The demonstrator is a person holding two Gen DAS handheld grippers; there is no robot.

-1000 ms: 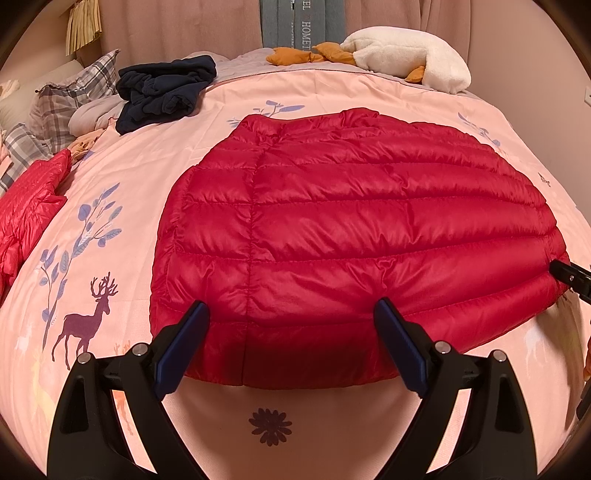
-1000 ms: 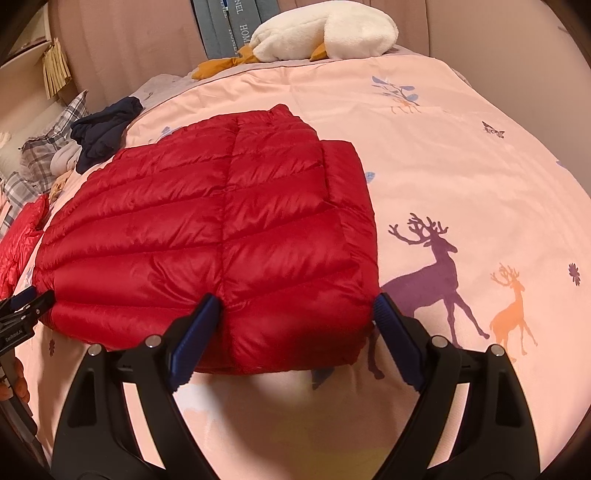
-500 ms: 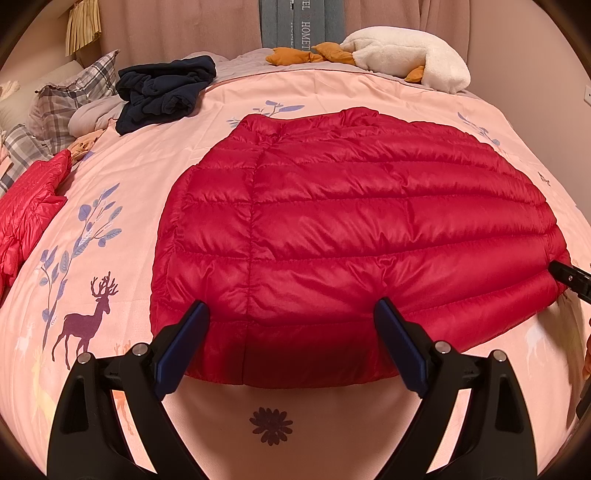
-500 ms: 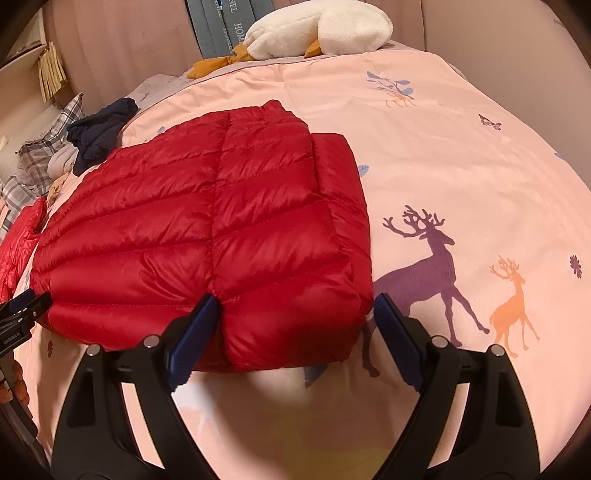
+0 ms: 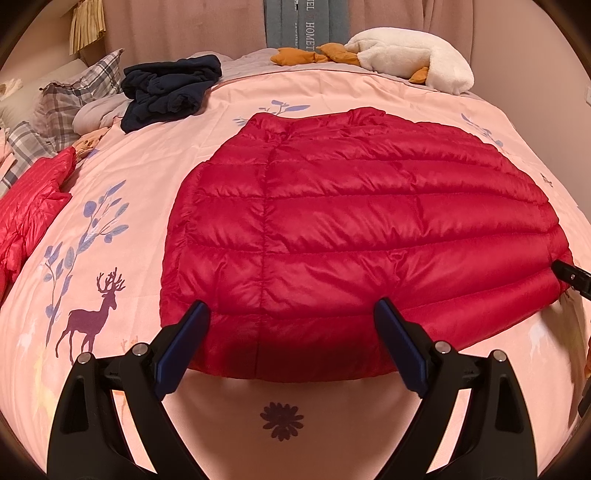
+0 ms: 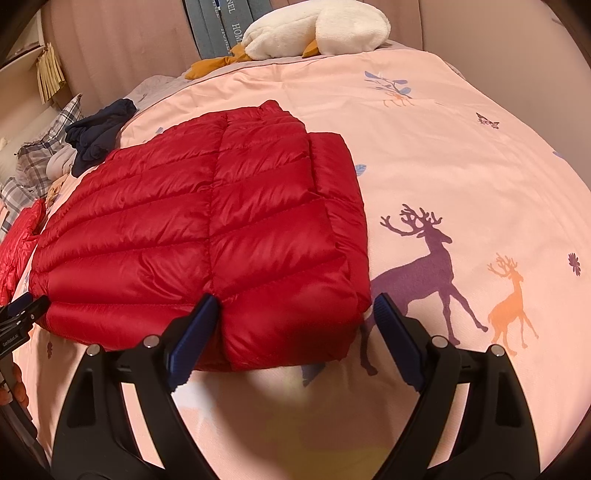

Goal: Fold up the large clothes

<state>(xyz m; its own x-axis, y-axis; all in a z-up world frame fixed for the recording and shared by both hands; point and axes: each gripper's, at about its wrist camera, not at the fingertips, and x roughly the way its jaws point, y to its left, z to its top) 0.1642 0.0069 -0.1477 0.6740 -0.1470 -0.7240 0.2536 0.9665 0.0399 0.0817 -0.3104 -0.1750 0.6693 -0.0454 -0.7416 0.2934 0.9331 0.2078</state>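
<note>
A red puffer jacket (image 5: 354, 236) lies flat on the bed (image 5: 332, 92), on a pink cover printed with deer and blue leaves, and its quilted back faces up. In the right wrist view a narrower red part (image 6: 340, 192) lies along the jacket's right side; it may be a sleeve, but I cannot tell for sure. The left gripper (image 5: 291, 332) hangs over the near hem of the jacket with its jaws wide apart, and it holds nothing; whether the blue pads (image 5: 399, 347) touch the fabric or only stand just above it, I cannot tell. The right gripper (image 6: 295, 325) is also wide open and empty, over the near right corner of the jacket, with one finger above the red fabric and the other above the cover beside it. Farther away on the bed there is a dark blue garment (image 5: 170, 88) in a loose pile, and a second red quilted garment (image 5: 29, 206) lies at the left edge. A white plush toy (image 6: 317, 29) with orange parts rests at the far end, near plaid pillows (image 5: 77, 99) on the left.
</note>
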